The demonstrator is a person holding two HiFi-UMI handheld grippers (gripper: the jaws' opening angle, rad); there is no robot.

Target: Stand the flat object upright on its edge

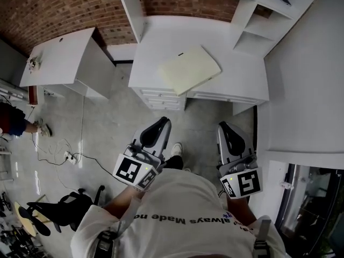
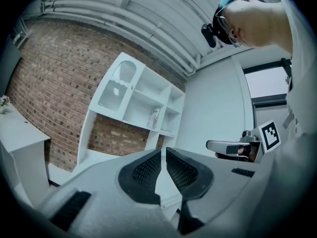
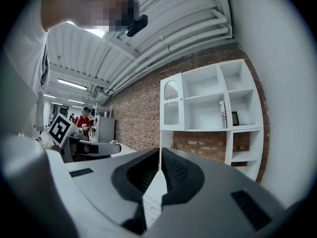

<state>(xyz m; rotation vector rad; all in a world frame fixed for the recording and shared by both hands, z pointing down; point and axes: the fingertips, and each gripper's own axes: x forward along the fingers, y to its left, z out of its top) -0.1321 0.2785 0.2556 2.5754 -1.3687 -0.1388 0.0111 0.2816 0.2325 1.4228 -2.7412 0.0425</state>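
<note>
A pale yellow flat book (image 1: 190,69) lies on the white desk (image 1: 236,74), turned at an angle, near the desk's front edge. Both grippers hang close to the person's body, well short of the desk and above the floor. My left gripper (image 1: 159,123) is shut with nothing between its jaws; its tips meet in the left gripper view (image 2: 163,151). My right gripper (image 1: 224,127) is shut and empty too, with its tips closed in the right gripper view (image 3: 160,152). The book is hidden from both gripper views.
White shelving (image 3: 213,103) stands on the desk against a brick wall (image 1: 59,7). A second white table (image 1: 59,58) is at the left. Cables and a power strip (image 1: 69,156) lie on the floor, with a black chair base (image 1: 59,208) lower left. A white wall (image 1: 306,90) runs along the right.
</note>
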